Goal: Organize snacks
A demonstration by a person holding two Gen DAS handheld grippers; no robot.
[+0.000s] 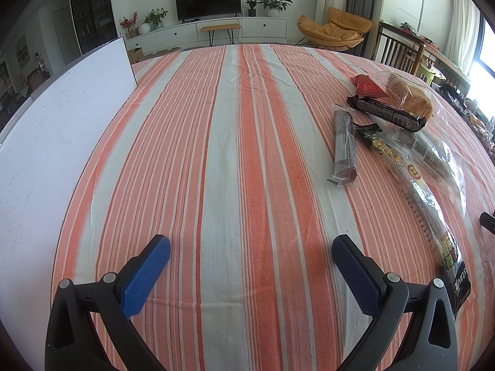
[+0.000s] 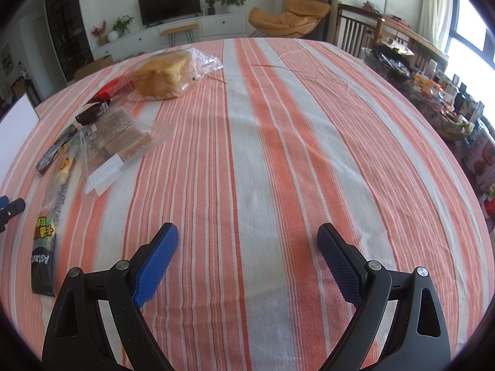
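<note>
Several snacks lie on the striped tablecloth (image 1: pixel 235 160). In the left wrist view they sit at the right: a bagged bread loaf (image 1: pixel 408 95), a red packet (image 1: pixel 368 86), a black biscuit roll (image 1: pixel 389 113), a clear-wrapped dark cookie sleeve (image 1: pixel 345 147) and a long Astick packet (image 1: pixel 423 198). My left gripper (image 1: pixel 251 249) hovers open over bare cloth, left of them. In the right wrist view the bread loaf (image 2: pixel 162 75), a clear bag of wafers (image 2: pixel 120 136) and the Astick packet (image 2: pixel 52 216) lie at the left. My right gripper (image 2: pixel 247 236) stands open, holding nothing.
A white board (image 1: pixel 58 142) lies along the table's left edge. Wooden chairs (image 1: pixel 399 46) and a cluttered side table (image 2: pixel 433 89) stand to the right. Beyond the far edge are a TV cabinet (image 1: pixel 210 31) and an orange lounge chair (image 1: pixel 337 27).
</note>
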